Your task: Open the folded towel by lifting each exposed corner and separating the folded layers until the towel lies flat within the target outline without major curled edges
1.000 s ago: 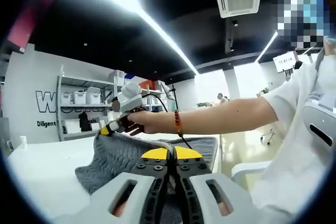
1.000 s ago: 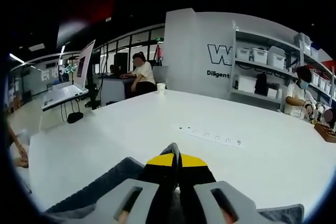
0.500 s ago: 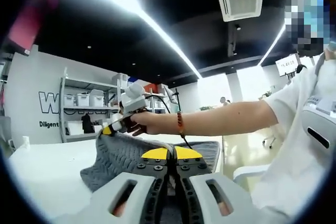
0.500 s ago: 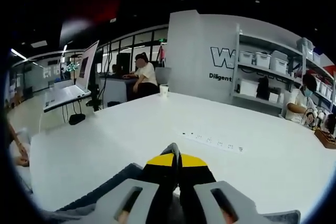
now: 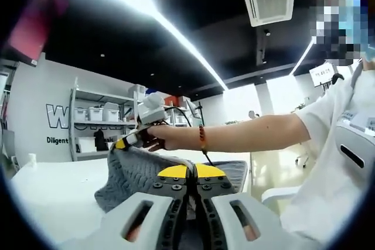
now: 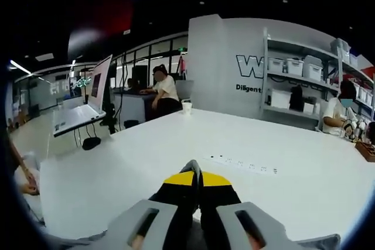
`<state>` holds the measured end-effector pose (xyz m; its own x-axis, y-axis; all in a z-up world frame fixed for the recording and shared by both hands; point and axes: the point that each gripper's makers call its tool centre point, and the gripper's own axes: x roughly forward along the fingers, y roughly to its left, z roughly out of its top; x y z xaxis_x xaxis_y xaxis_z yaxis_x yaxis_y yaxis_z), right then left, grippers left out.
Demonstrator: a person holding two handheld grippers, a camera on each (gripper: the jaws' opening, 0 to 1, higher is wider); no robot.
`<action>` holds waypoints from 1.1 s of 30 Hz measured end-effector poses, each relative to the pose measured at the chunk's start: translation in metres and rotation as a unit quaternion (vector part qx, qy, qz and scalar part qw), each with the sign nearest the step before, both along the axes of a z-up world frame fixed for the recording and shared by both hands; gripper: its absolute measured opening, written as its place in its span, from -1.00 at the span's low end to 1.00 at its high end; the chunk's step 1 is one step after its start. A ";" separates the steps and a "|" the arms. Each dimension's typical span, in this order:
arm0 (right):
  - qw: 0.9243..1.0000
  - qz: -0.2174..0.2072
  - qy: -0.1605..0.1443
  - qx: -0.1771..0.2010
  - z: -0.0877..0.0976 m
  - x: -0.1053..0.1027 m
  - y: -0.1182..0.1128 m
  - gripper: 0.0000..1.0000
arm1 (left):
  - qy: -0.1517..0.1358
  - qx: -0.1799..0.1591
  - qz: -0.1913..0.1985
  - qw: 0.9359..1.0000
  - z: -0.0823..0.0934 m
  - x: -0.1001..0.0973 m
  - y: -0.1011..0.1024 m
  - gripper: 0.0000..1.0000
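Note:
The grey quilted towel (image 5: 132, 171) is held up off the white table (image 5: 41, 188), stretched between both grippers. In the left gripper view my left gripper (image 5: 190, 172) is shut on the towel's near edge, its yellow tips pressed together. Farther off, a hand holds my right gripper (image 5: 124, 142), which is shut on the towel's far corner. The right gripper view shows my right gripper (image 6: 197, 178) with jaws closed, and slivers of the towel (image 6: 319, 242) hang at the bottom on both sides.
On the white table (image 6: 146, 150) lies a power strip (image 6: 243, 164), with a paper cup (image 6: 186, 107) at the far edge. An open laptop (image 6: 82, 109) stands on a desk to the left. Shelves with bins (image 6: 293, 80) and seated people are behind.
Both grippers stay shut on the towel. The towel has risen a little and is held higher and tauter. In the right gripper view less of the towel shows at the bottom.

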<state>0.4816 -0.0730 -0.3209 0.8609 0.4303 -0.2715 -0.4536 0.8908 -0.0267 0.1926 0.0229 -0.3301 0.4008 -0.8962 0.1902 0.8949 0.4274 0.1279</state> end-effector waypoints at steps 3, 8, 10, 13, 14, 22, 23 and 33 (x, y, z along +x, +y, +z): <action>1.000 0.003 -0.002 -0.001 0.002 0.000 0.003 -1.00 | 0.001 -0.004 0.000 1.000 0.002 0.000 0.004 -1.00; 0.999 0.002 0.010 0.042 0.006 -0.001 0.008 -1.00 | -0.002 -0.005 0.003 1.000 0.005 -0.002 0.009 -1.00; 0.998 0.000 0.017 0.054 0.005 0.000 0.010 -1.00 | -0.003 -0.004 0.004 1.000 0.005 -0.003 0.010 -1.00; 0.995 -0.009 0.036 0.093 0.008 0.002 0.013 -1.00 | -0.005 -0.003 0.004 1.000 0.005 -0.004 0.011 -1.00; 0.995 -0.009 0.037 0.093 0.009 0.003 0.012 -1.00 | -0.005 -0.002 0.005 1.000 0.005 -0.004 0.011 -1.00; 0.995 -0.006 0.040 0.094 0.020 0.006 0.021 -1.00 | -0.008 0.000 0.012 1.000 0.007 -0.004 0.016 -1.00; 0.995 -0.005 0.039 0.094 0.022 0.008 0.021 -1.00 | -0.008 0.000 0.012 1.000 0.007 -0.004 0.017 -1.00; 0.996 0.006 0.032 0.087 0.025 0.005 0.033 -1.00 | -0.005 -0.008 0.018 1.000 0.010 -0.004 0.027 -1.00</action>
